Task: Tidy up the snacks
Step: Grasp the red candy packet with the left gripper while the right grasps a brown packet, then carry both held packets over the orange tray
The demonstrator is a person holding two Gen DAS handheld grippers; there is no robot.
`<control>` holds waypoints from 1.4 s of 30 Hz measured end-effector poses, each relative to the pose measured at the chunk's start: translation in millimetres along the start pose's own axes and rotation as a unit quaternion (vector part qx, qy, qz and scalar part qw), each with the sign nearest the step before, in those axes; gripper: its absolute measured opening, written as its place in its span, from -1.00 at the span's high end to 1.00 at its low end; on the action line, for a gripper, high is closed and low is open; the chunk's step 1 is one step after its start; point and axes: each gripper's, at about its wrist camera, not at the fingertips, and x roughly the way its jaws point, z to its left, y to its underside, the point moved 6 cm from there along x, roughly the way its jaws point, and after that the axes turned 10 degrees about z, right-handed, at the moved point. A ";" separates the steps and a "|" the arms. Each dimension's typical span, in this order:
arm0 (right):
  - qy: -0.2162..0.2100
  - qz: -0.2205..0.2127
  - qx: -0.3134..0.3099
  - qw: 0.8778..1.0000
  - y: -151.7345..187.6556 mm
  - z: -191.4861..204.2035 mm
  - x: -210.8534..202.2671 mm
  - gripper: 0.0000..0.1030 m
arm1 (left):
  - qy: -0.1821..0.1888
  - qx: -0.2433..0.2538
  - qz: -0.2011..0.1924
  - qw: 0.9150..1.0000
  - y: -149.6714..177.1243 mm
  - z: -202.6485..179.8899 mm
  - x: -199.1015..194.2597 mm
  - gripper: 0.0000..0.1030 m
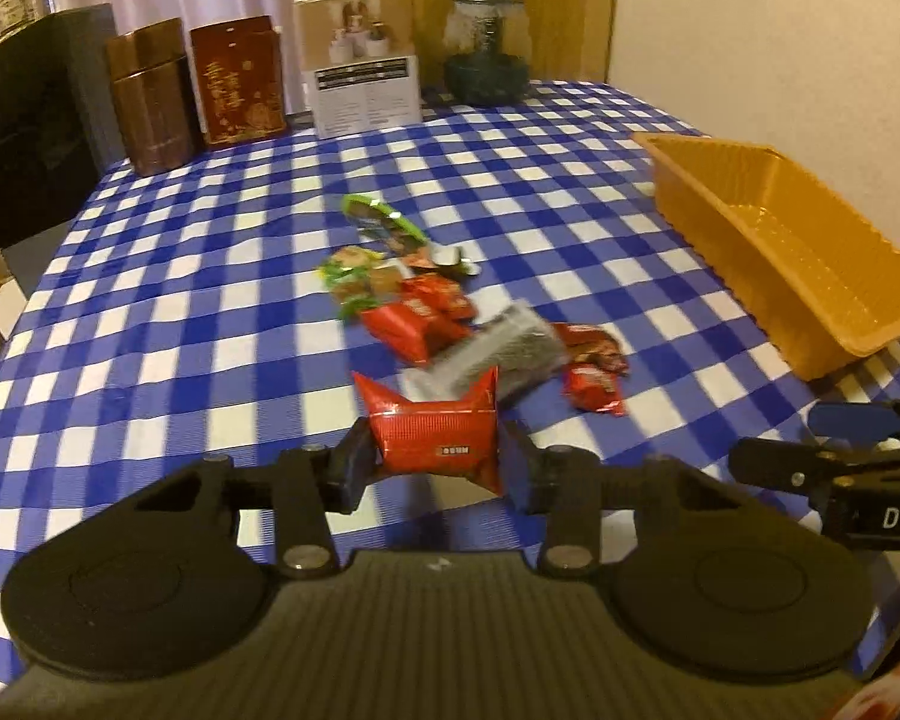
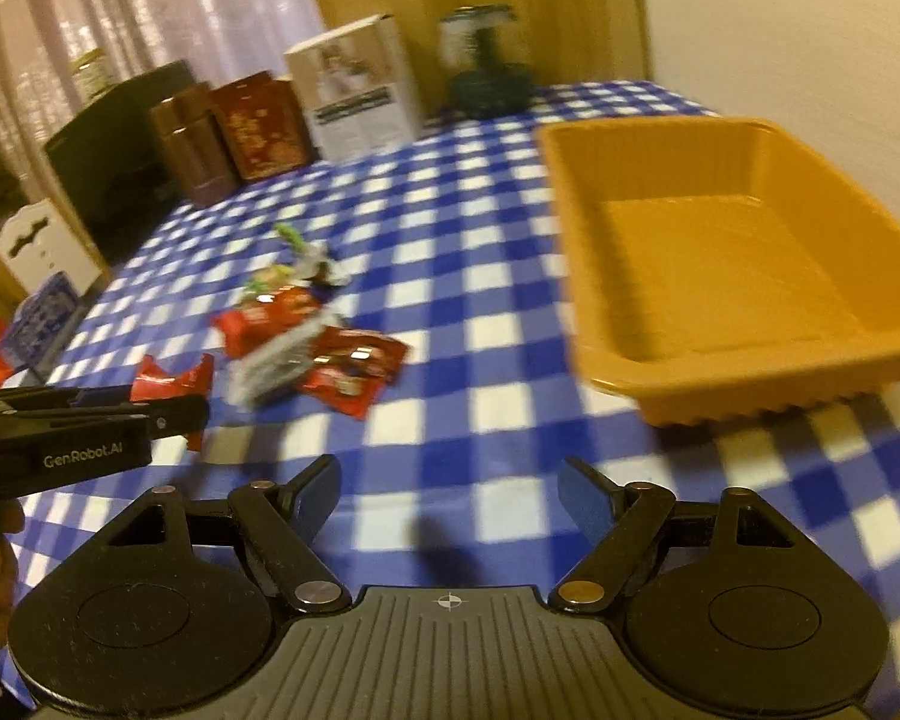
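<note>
My left gripper (image 1: 437, 462) is shut on a red snack packet (image 1: 435, 435) and holds it above the checked tablecloth; the packet also shows in the right wrist view (image 2: 171, 381), held by the left gripper (image 2: 174, 414). A pile of snacks (image 1: 426, 306) lies mid-table: red packets, a grey packet (image 1: 504, 348) and green-wrapped ones (image 1: 378, 222). The pile also shows in the right wrist view (image 2: 306, 342). The orange tray (image 1: 810, 300) stands empty at the right, large in the right wrist view (image 2: 576, 276). My right gripper (image 2: 448, 498) is open and empty over the cloth, left of the tray.
Along the back edge stand a black box (image 1: 30, 120), two brown tins (image 1: 150, 96), a white carton (image 1: 363, 72) and a glass jar (image 1: 489, 48). The wall is close on the right. The table's left edge (image 1: 24, 312) drops off to furniture.
</note>
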 end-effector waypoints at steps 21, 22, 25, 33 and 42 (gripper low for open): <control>0.033 -0.009 -0.123 0.992 -34.5 58.4 85.9 0.29 | 0.029 -0.074 0.005 0.997 6.3 37.9 11.5 0.21; 0.039 -0.010 -0.129 0.991 -33.3 58.8 86.0 0.47 | 0.029 -0.074 0.005 0.997 6.4 37.1 11.4 0.21; 0.039 -0.008 -0.126 0.991 -31.2 57.5 84.3 0.53 | 0.030 -0.072 0.004 0.997 6.2 35.0 9.5 0.21; 0.037 -0.008 -0.122 0.992 -24.9 55.1 63.8 0.60 | 0.032 -0.062 -0.003 0.998 4.7 27.8 -1.9 0.21; 0.037 -0.028 -0.111 0.993 -19.2 50.4 22.6 0.61 | 0.040 -0.054 -0.015 0.998 1.4 13.5 -24.3 0.21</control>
